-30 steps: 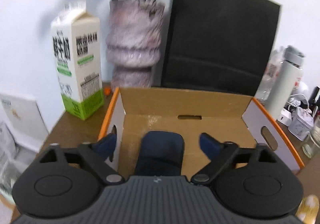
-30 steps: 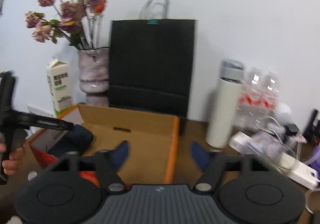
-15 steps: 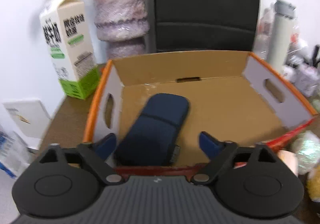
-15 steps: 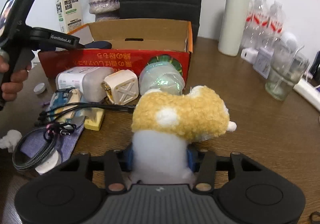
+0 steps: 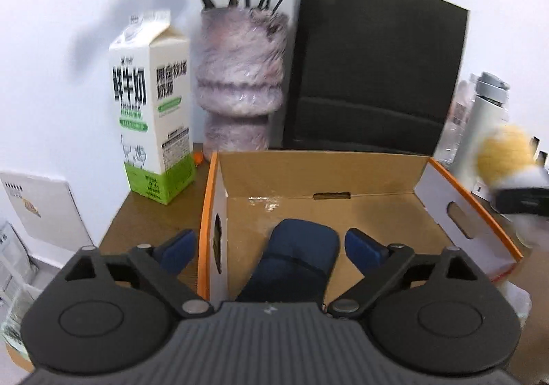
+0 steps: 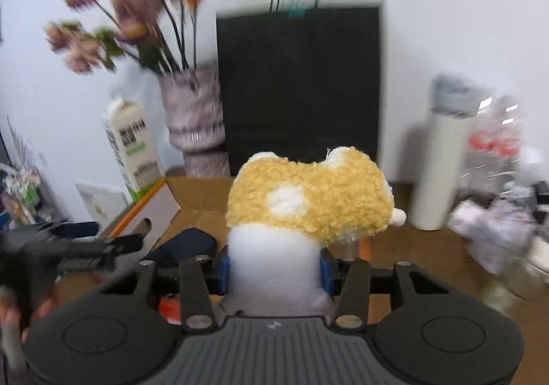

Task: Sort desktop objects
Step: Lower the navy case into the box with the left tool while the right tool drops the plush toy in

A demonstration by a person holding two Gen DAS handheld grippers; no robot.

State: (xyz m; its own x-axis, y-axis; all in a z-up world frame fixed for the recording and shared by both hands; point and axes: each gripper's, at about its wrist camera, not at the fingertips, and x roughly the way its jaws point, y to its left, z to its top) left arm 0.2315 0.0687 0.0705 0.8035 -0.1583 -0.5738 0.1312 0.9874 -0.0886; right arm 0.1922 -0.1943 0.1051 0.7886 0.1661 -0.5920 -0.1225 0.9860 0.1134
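Observation:
An open cardboard box [image 5: 394,210] with orange edges stands on the wooden desk. A dark blue pouch [image 5: 295,261] lies inside it. My left gripper [image 5: 271,247] is open and empty, straddling the box's left wall. My right gripper [image 6: 272,268] is shut on a yellow-and-white plush toy [image 6: 308,199], held up over the box's near right side. The toy also shows blurred at the right edge of the left wrist view [image 5: 504,158]. The pouch [image 6: 185,244] and the left gripper [image 6: 68,247] show in the right wrist view.
Behind the box stand a milk carton [image 5: 151,131], a pink vase with flowers [image 5: 240,83], a black paper bag [image 5: 374,76] and a white flask [image 6: 439,165]. Plastic bottles and cluttered items [image 6: 497,199] fill the right side.
My right gripper has lifted the plush toy off the desk and carried it up toward the box. My left gripper has tilted up and shifted left over the box's left wall.

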